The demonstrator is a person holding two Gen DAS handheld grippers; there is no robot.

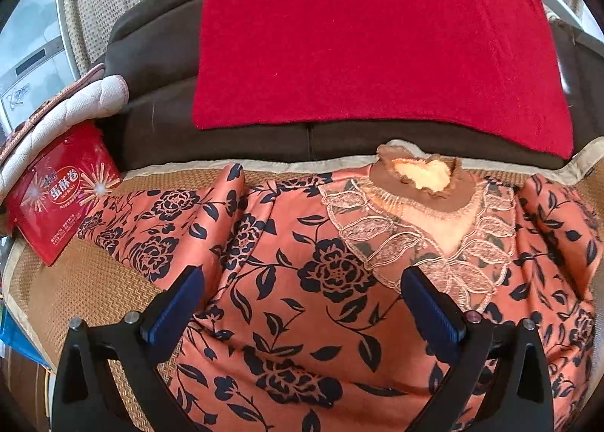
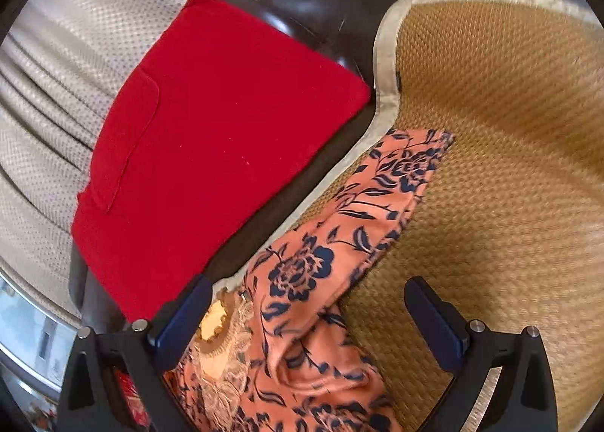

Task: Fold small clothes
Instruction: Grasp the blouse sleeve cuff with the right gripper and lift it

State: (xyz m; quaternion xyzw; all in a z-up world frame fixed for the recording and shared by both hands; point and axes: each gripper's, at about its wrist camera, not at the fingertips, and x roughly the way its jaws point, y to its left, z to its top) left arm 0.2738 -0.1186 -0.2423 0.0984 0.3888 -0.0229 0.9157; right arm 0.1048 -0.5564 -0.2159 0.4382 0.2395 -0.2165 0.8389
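An orange top with dark blue flowers [image 1: 302, 273] lies face up on a woven straw mat [image 1: 83, 281], its lace collar [image 1: 426, 205] toward the sofa back. My left gripper [image 1: 302, 292] hovers open over the chest, nothing between its blue pads. In the right wrist view the same top [image 2: 302, 273] shows its right sleeve [image 2: 400, 175] stretched out on the mat [image 2: 509, 168]. My right gripper [image 2: 309, 311] is open above the shoulder and sleeve, not touching cloth.
A red folded cloth [image 1: 377, 47] lies on the dark brown sofa back [image 1: 158, 100] behind the mat. A red snack box [image 1: 60, 194] and a quilted white pad [image 1: 75, 103] sit at the left. The mat's beige border [image 2: 385, 66] curves at the right.
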